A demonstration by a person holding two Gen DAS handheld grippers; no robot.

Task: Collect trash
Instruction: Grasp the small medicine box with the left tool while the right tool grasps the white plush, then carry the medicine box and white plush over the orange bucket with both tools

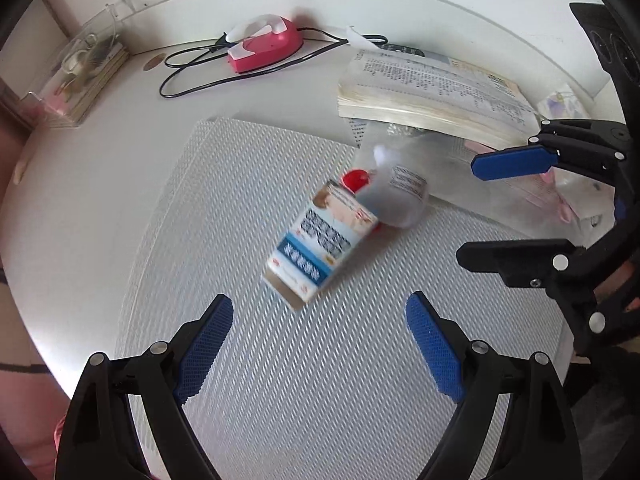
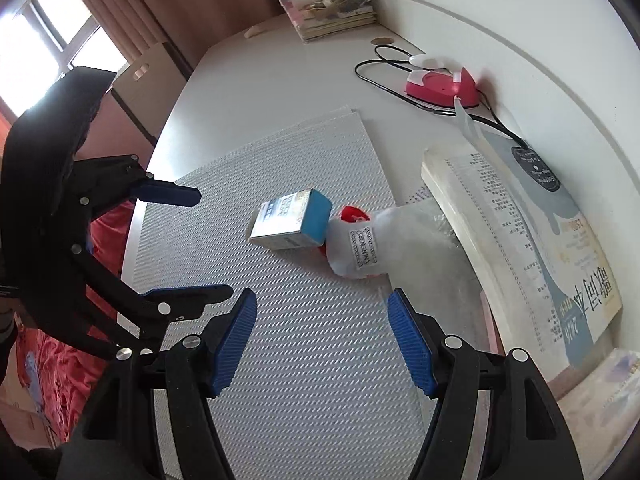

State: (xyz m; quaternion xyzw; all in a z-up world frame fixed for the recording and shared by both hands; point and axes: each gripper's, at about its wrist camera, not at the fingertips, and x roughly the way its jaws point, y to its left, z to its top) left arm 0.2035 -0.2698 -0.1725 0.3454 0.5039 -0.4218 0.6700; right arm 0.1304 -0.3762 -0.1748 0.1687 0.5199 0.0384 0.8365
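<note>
A white desk (image 1: 100,184) is seen from two wrist cameras, with a ribbed mat (image 1: 304,360) laid on it. On the mat, near its far edge, three pieces of trash are grouped: a small printed box (image 1: 320,240) lying flat, a red cap (image 1: 355,179) at its far end, and a crumpled plastic bag (image 1: 394,194) touching both. An open book (image 1: 432,92) lies just beyond them, and a pink device (image 1: 266,46) with a black cord is set near the wall.

The left hand-held gripper (image 1: 319,354) is held above the mat with its jaws spread and nothing between them; the box lies just ahead of its tips. The right hand-held gripper (image 2: 322,340) is likewise spread and empty, with the bag just ahead of it.

The step in hand appears to be the approach to the trash. Next, each gripper would likely need to be lowered over one item and closed; the thin bag may slip or crumple.
</note>
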